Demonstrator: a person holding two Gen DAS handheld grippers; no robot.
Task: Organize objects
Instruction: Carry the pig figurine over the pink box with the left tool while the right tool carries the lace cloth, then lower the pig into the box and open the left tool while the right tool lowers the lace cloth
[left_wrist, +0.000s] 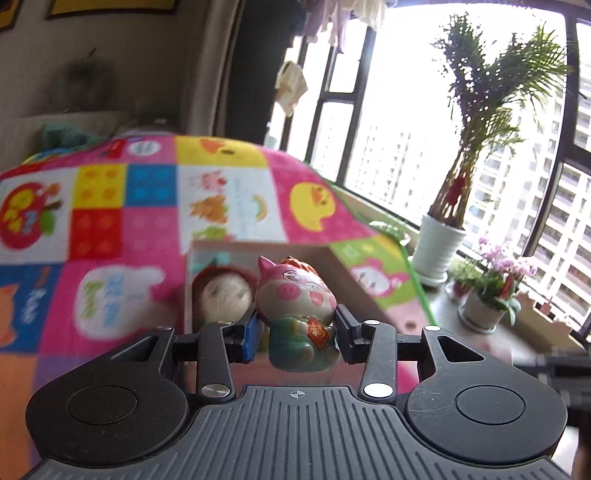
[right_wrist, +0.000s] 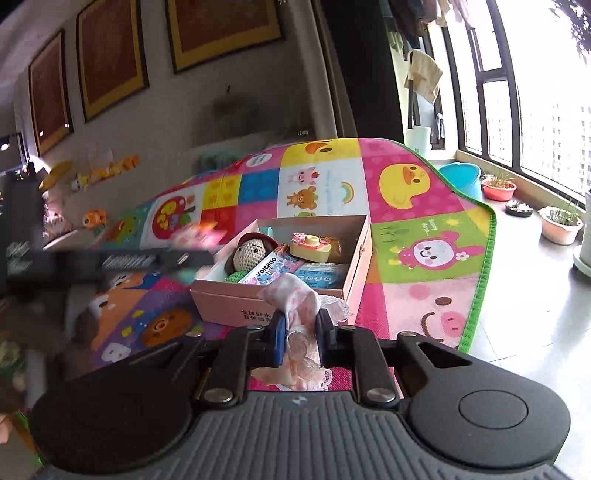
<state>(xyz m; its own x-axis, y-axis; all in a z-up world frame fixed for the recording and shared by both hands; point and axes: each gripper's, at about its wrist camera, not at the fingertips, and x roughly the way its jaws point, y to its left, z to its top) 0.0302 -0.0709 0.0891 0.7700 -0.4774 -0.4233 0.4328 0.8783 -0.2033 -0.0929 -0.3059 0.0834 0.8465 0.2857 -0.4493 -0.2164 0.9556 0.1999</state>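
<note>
My left gripper (left_wrist: 297, 338) is shut on a pig figurine (left_wrist: 299, 314) with a pink face and green body, held above the near edge of an open cardboard box (left_wrist: 354, 284). A crochet doll (left_wrist: 225, 295) lies inside the box. In the right wrist view my right gripper (right_wrist: 300, 332) is shut on a pink floral lace cloth (right_wrist: 295, 306), just in front of the same box (right_wrist: 236, 299). The box holds the crochet doll (right_wrist: 251, 253), a yellow toy camera (right_wrist: 310, 247) and printed packets (right_wrist: 269, 271). The left gripper shows blurred at the left (right_wrist: 110, 258).
The box sits on a colourful cartoon play mat (right_wrist: 424, 229) on a tiled floor (right_wrist: 535, 314). Potted plants (left_wrist: 439, 243) and flower pots (right_wrist: 561, 221) line the window. A blue tub (right_wrist: 460, 179) stands past the mat. Small toys (right_wrist: 94, 218) lie by the wall.
</note>
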